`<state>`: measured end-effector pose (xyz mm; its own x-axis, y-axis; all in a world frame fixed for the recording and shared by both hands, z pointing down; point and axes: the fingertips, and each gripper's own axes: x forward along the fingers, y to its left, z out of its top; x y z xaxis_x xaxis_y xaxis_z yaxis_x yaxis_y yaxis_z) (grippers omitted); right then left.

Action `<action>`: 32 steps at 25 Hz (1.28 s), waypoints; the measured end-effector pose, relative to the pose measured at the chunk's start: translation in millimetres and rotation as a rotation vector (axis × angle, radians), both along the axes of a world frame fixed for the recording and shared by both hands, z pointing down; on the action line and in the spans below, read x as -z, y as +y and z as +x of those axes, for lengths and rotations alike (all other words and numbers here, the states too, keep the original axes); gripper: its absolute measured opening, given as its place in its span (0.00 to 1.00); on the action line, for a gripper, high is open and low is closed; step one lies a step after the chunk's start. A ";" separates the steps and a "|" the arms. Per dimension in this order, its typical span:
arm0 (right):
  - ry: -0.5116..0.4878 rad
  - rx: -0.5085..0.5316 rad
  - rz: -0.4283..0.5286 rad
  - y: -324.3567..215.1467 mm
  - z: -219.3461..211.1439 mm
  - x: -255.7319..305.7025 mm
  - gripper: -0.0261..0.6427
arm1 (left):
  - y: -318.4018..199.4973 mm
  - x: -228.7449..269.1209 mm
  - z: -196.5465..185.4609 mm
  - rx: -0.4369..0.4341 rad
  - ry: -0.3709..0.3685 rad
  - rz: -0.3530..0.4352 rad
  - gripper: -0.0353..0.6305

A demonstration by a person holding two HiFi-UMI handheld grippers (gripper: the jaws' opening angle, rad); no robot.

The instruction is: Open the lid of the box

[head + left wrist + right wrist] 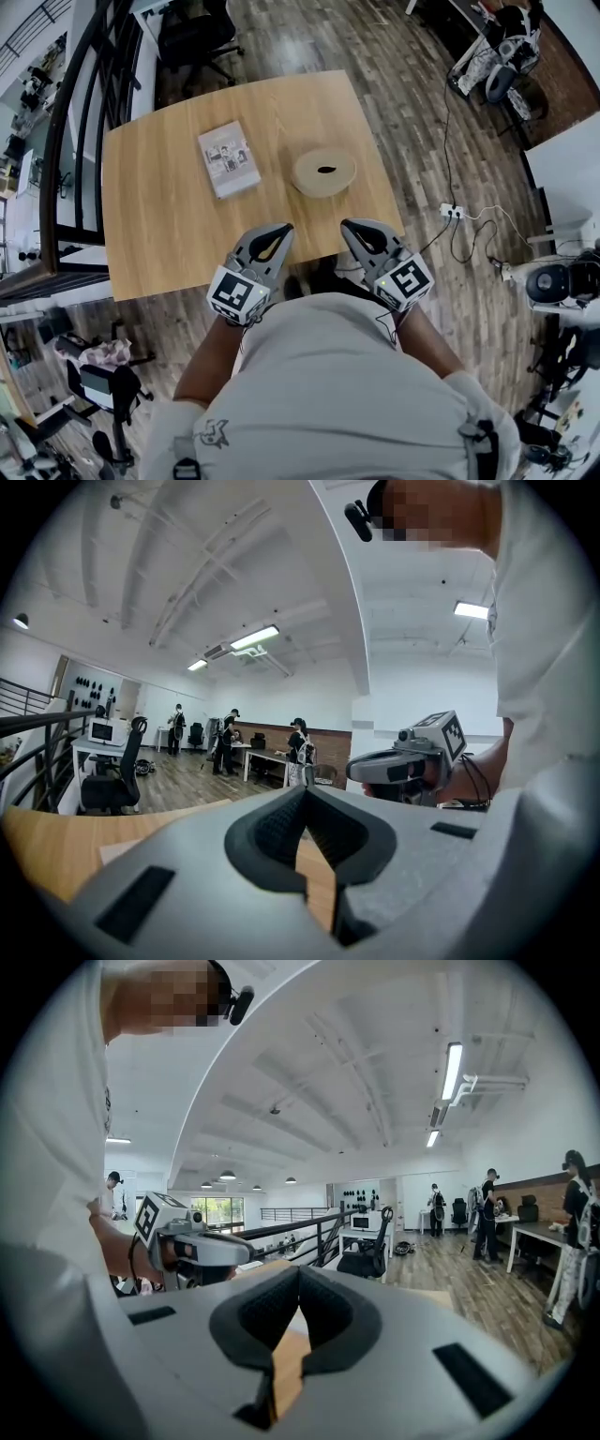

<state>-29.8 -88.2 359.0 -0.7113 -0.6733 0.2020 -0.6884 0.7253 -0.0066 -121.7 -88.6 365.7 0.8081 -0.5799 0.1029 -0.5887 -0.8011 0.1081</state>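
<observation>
The left tongs (305,794) are closed, tips meeting with nothing caught between them. Behind the tips the dark ribbed pads (272,829) bow apart into a diamond-shaped gap, and the pale wood of the table (47,846) shows through it. Just right of the tips and slightly above them, the right tongs (352,769) point leftward (their closure can't be judged from this side). A white shirt (553,667) fills the far right. Beyond the tongs to the left stand a black office chair (112,782), a dark railing (28,726) and several people (228,741) at distant desks.
</observation>
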 end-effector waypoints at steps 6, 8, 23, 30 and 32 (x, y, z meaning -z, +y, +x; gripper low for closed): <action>-0.007 0.017 -0.002 -22.6 -0.3 -5.2 0.05 | -10.0 -9.1 -4.8 0.021 -0.003 -0.029 0.06; -0.006 0.024 -0.006 -30.7 1.2 -7.7 0.05 | -16.0 -10.9 -5.1 0.030 -0.003 -0.032 0.06; 0.086 0.116 -0.083 -126.8 33.8 -48.2 0.05 | -97.5 -54.9 19.0 0.092 -0.024 -0.112 0.06; 0.147 0.162 -0.139 -168.2 43.6 -85.8 0.05 | -130.5 -89.7 28.6 0.100 -0.064 -0.155 0.06; 0.165 0.174 -0.157 -173.7 44.1 -99.4 0.05 | -134.8 -99.1 29.1 0.098 -0.075 -0.165 0.06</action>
<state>14.3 -261.9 458.5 -0.7626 -0.4952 0.4162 -0.5546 0.8317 -0.0264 -92.6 -223.5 464.8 0.7353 -0.6257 0.2604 -0.6741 -0.7147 0.1864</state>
